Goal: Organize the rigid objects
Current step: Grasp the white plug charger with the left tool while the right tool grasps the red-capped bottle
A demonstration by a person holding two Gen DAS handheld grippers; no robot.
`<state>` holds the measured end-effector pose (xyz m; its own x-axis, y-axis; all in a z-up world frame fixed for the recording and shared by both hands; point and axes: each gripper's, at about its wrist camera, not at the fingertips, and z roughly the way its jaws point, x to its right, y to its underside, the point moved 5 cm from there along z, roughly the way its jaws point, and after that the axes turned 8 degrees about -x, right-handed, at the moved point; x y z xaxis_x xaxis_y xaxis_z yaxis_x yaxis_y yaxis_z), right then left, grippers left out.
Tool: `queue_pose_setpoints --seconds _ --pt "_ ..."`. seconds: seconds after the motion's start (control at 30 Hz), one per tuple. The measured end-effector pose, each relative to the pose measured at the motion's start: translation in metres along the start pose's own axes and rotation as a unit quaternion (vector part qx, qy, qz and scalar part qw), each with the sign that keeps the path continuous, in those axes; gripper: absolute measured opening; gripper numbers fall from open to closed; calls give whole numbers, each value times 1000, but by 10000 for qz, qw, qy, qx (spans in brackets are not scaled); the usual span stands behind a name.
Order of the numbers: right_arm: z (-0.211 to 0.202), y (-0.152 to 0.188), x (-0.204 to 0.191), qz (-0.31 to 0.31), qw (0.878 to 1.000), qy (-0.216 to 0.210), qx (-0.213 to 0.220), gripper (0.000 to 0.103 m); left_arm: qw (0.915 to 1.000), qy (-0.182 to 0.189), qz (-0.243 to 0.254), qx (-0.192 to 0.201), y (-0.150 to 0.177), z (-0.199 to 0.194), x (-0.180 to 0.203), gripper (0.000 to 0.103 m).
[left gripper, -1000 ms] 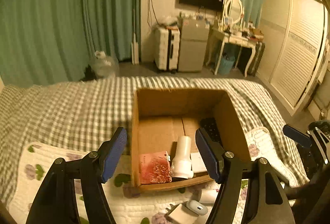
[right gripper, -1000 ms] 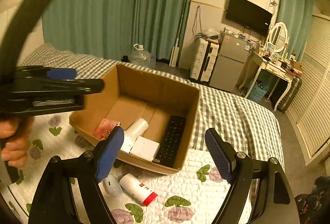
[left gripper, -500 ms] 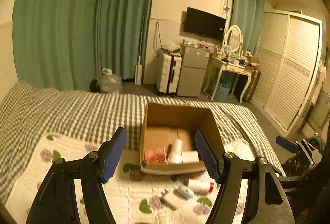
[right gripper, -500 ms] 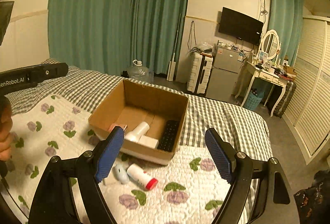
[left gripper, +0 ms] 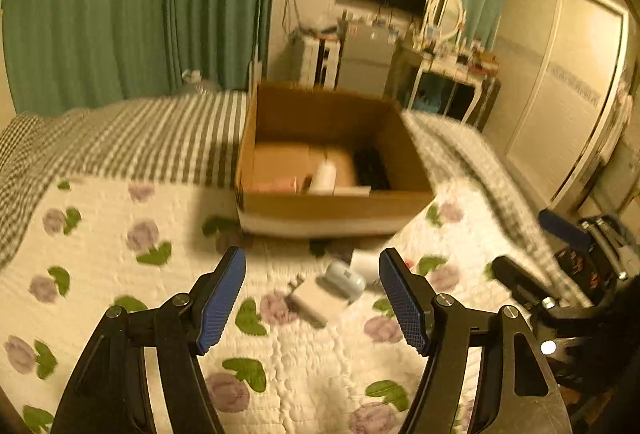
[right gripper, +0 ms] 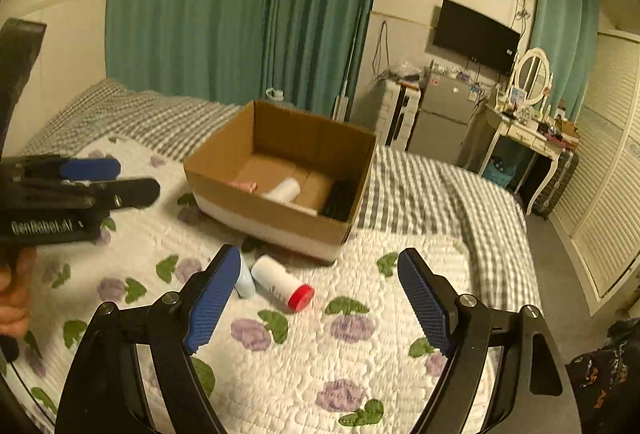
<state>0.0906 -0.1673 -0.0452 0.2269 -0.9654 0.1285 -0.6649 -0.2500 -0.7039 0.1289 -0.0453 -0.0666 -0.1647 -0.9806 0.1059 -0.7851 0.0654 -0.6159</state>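
- Left wrist view: the left gripper [left gripper: 312,298] fills the bottom of the frame with its jaws spread and nothing between the pads.
- Just beyond the fingertips, low centre, a flat white adapter [left gripper: 318,301] lies on the floral quilt [left gripper: 120,274], touching or nearly touching a pale computer mouse [left gripper: 344,276]; the picture is blurred, so I cannot tell which.
- Above them, at mid-frame, the cardboard box [left gripper: 332,202] stands open on the bed, with a white bottle, a pink packet and a black remote inside.
- Right wrist view: the right gripper [right gripper: 320,298] also stands spread and empty at the bottom.
- Between its fingertips and the box [right gripper: 272,222], a white bottle with a red cap [right gripper: 282,284] lies on its side on the quilt; the mouse [right gripper: 245,282] peeks from behind the left pad.
- The left gripper shows at the left edge, held by a hand [right gripper: 14,294].
- Judgement: some things are packed, three remain outside; the step in hand looks like an approach to the loose items.
- The next move calls for lowering onto one item, jaws straddling it across its narrow side, before closing.
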Motion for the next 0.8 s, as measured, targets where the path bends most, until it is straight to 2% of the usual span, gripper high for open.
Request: queue_pose_setpoints --seconds 0.07,0.2,0.33,0.47,0.57,0.7,0.8 --pt "13 7 -1 43 9999 -28 -111 81 9996 -95 -18 -265 9 23 -1 72" --pt "44 23 3 150 9991 -101 -394 81 9965 -43 -161 -819 26 71 -6 72" --pt "75 34 11 195 9977 -82 -644 81 9925 -57 -366 -1168 35 109 -9 72" --pt "106 44 17 177 9968 -81 -778 81 9902 -147 -468 -1306 37 135 -9 72" --pt "129 52 19 170 9950 -122 -979 81 9895 36 -574 -1323 34 143 -6 72" --pt "144 53 14 112 9950 -223 -963 81 9841 78 -829 -1570 38 162 -8 72" --pt "155 50 8 -38 9952 -246 -944 81 9838 -207 -620 -1670 42 171 -3 72"
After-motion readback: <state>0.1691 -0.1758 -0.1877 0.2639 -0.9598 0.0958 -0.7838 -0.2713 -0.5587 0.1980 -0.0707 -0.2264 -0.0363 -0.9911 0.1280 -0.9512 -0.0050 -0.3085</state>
